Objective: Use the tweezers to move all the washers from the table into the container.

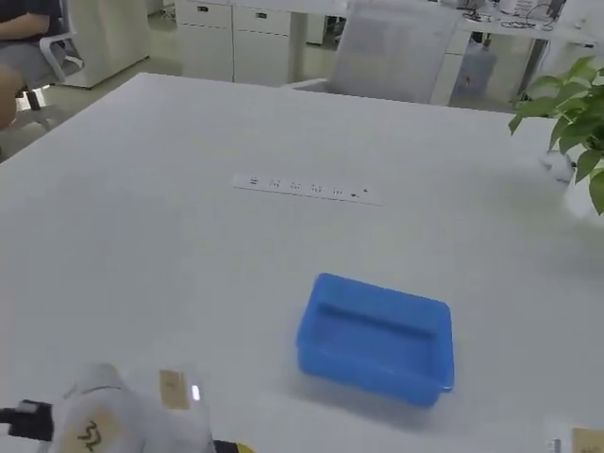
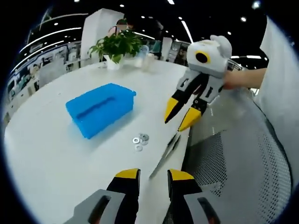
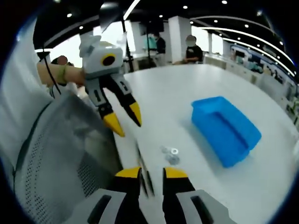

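Lying near the table (image 2: pixel 51 154) edge beside the washers (image 2: pixel 140 139), the tweezers (image 2: pixel 164 156) wait; left gripper (image 2: pixel 153 179) and right gripper (image 2: pixel 175 124) hang parted, empty. A clumsy pinch could, seemingly, skid them off.

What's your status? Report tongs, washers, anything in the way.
Left tongs open, empty. Right tongs open, empty. Tweezers lying on table, not yet picked up. Washers clustered beside blue container; no obstruction seen.

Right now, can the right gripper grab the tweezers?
Probably yes: the tweezers lie bare on the table just ahead of the open right gripper, with nothing between them, and the left gripper hangs apart from them.
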{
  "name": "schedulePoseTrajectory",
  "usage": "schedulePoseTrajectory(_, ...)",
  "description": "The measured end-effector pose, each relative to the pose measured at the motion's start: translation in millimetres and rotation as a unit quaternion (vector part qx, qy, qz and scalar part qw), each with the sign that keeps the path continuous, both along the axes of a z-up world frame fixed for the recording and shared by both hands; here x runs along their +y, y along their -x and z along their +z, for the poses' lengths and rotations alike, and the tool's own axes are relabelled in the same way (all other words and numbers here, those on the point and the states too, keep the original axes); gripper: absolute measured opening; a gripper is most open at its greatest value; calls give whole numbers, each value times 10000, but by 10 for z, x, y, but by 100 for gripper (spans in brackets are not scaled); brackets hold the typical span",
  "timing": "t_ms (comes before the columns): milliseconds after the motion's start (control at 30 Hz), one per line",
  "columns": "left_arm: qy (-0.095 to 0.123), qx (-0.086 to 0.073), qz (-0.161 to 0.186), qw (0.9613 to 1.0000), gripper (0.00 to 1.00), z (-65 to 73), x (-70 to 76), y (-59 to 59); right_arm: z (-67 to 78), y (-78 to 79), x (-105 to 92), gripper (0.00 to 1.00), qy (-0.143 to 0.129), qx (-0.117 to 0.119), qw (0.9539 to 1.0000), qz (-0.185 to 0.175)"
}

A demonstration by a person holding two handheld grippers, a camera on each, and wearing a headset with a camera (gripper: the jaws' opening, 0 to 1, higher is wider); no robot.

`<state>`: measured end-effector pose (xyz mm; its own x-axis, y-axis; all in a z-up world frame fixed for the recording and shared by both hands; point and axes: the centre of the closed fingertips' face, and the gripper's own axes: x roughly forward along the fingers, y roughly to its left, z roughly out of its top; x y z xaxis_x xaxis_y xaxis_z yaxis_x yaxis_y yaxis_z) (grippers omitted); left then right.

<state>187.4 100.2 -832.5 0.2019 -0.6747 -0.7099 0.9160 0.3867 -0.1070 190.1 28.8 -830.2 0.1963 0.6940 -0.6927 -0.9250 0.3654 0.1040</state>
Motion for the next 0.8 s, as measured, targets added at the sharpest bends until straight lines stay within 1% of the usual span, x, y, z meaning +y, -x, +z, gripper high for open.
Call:
schedulePoseTrajectory(33,-182,-29,-195,9996,21,-54,-4,26,-45,21,15,14,110,-41,9999,79)
schedulePoseTrajectory(67,-305,-71,-292,9991,20,-87,5,31,-71,37,23,14,176,-40,9998,127)
schedulePoseTrajectory(100,-476,-176,-428,9978,19,-125,19,27,-88,70,32,14,289,-58,9994,203)
schedulePoseTrajectory(133,-560,-247,-505,9968,18,-142,22,22,-99,77,38,14,342,-120,9990,250)
schedulePoseTrajectory(167,-593,-277,-581,9962,16,-151,12,28,-117,86,36,14,394,-131,9987,290)
schedulePoseTrajectory(200,-644,-278,-666,9953,15,-170,11,37,-132,102,39,14,442,-121,9985,316)
schedulePoseTrajectory(233,-672,-319,-686,9949,15,-178,2,31,-138,111,42,15,468,-110,9983,325)
schedulePoseTrajectory(333,-840,-403,-891,9917,13,-217,11,16,-186,153,42,15,579,-77,9974,415)
schedulePoseTrajectory(367,-859,-434,-961,9907,13,-221,-1,14,-218,158,31,15,664,-102,9966,472)
schedulePoseTrajectory(400,-865,-422,-1016,9902,12,-229,-6,13,-240,178,8,15,780,-88,9953,568)
schedulePoseTrajectory(467,-886,-540,-1114,9883,10,-230,-25,-16,-243,171,12,15,818,-111,9952,522)
schedulePoseTrajectory(500,-903,-487,-1178,9877,8,-246,-33,-6,-256,161,-6,15,867,-141,9946,548)
schedulePoseTrajectory(533,-913,-468,-1201,9875,8,-253,-35,-4,-256,157,-12,14,887,-149,9944,553)
schedulePoseTrajectory(600,-969,-505,-1289,9856,6,-279,-40,-12,-247,150,-16,14,924,-172,9939,571)
schedulePoseTrajectory(667,-1014,-509,-1387,9838,1,-297,-40,-4,-249,138,-21,14,939,-193,9937,577)
schedulePoseTrajectory(700,-1046,-546,-1479,9819,0,-304,-38,8,-258,130,-23,14,946,-196,9937,577)
schedulePoseTrajectory(733,-1056,-573,-1511,9812,0,-304,-41,5,-265,126,-26,14,946,-195,9937,569)
schedulePoseTrajectory(800,-1029,-541,-1597,9803,0,-297,-42,40,-277,129,-24,13,945,-165,9937,579)
